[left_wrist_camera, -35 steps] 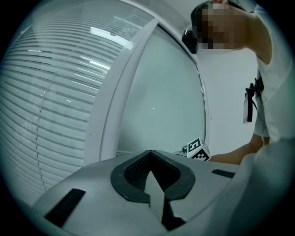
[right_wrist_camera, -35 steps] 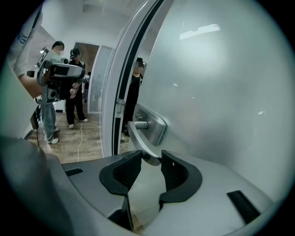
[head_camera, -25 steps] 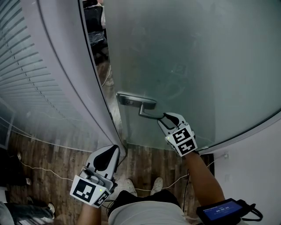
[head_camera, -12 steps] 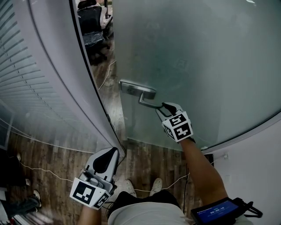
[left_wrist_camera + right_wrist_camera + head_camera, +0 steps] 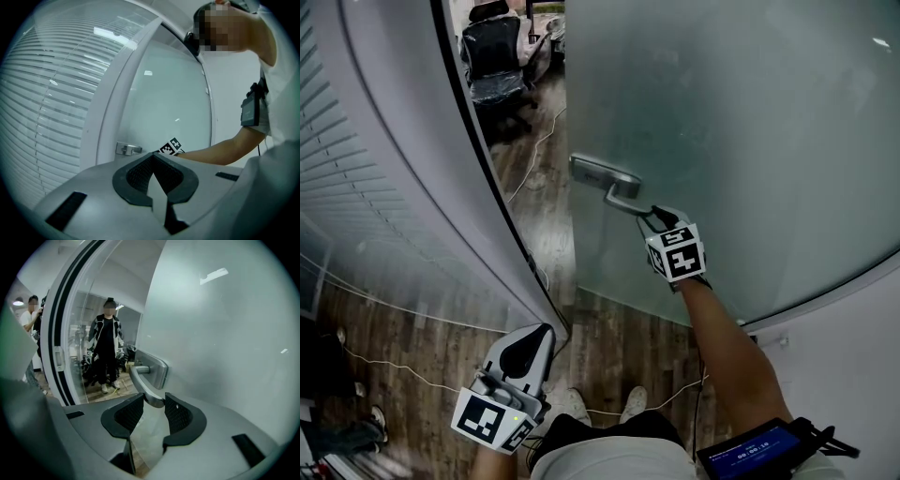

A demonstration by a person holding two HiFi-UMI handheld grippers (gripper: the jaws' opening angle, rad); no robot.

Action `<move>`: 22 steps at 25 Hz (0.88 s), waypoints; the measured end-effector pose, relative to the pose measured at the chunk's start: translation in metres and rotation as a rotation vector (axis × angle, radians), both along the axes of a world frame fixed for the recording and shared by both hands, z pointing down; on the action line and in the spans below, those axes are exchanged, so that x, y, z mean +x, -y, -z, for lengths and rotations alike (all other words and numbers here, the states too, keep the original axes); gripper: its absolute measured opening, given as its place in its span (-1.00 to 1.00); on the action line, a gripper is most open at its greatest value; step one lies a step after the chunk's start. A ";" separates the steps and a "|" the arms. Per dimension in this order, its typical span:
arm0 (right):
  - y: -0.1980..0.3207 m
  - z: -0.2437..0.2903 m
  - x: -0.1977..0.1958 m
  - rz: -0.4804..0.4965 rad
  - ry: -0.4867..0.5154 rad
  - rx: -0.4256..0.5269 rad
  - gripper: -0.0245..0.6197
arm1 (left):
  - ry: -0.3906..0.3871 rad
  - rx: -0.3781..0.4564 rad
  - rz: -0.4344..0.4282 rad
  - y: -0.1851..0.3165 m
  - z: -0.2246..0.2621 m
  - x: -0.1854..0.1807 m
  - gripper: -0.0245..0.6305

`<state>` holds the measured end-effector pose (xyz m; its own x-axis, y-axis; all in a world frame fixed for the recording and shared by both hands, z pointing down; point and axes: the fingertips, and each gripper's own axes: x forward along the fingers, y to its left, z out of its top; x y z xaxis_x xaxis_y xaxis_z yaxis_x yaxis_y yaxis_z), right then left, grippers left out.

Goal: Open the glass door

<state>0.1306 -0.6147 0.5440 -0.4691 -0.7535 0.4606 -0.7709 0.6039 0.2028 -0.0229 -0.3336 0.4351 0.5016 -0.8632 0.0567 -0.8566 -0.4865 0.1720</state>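
Observation:
The frosted glass door [image 5: 750, 122] stands ajar, with a metal lever handle [image 5: 619, 195] on a plate near its left edge. My right gripper [image 5: 654, 217] is shut on the free end of that lever; in the right gripper view the lever [image 5: 140, 378] runs down between the two black pads [image 5: 127, 412], which sit against its sides. My left gripper [image 5: 525, 342] hangs low by my body, shut and empty, pointing at the door frame. In the left gripper view its closed tips [image 5: 153, 161] face the door, with the handle [image 5: 127, 149] far ahead.
A grey door frame [image 5: 422, 141] and a glass wall with blinds [image 5: 337, 187] stand on the left. Through the gap I see wooden floor, an office chair [image 5: 492, 56] and a cable. A person [image 5: 107, 348] stands beyond the doorway. A device [image 5: 750, 450] is strapped to my right arm.
The door has swung further away from me and the gap at its left edge has widened. My right gripper went up and forward with the handle. The left gripper stayed put.

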 end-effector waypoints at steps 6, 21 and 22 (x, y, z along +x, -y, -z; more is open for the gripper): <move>0.019 0.012 0.005 -0.076 0.058 -0.009 -0.50 | -0.006 0.000 0.013 -0.002 0.008 -0.013 -0.93; -0.014 0.040 0.011 -0.010 0.094 0.114 -0.91 | 0.003 0.017 -0.005 0.004 0.003 -0.001 -0.93; -0.019 0.044 0.013 -0.008 0.108 0.122 -0.92 | 0.004 0.018 -0.007 0.003 0.003 0.000 -0.93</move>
<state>0.1434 -0.5960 0.4998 -0.5050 -0.8044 0.3129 -0.7966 0.5739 0.1898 -0.0226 -0.3369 0.4319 0.5071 -0.8608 0.0437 -0.8541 -0.4950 0.1597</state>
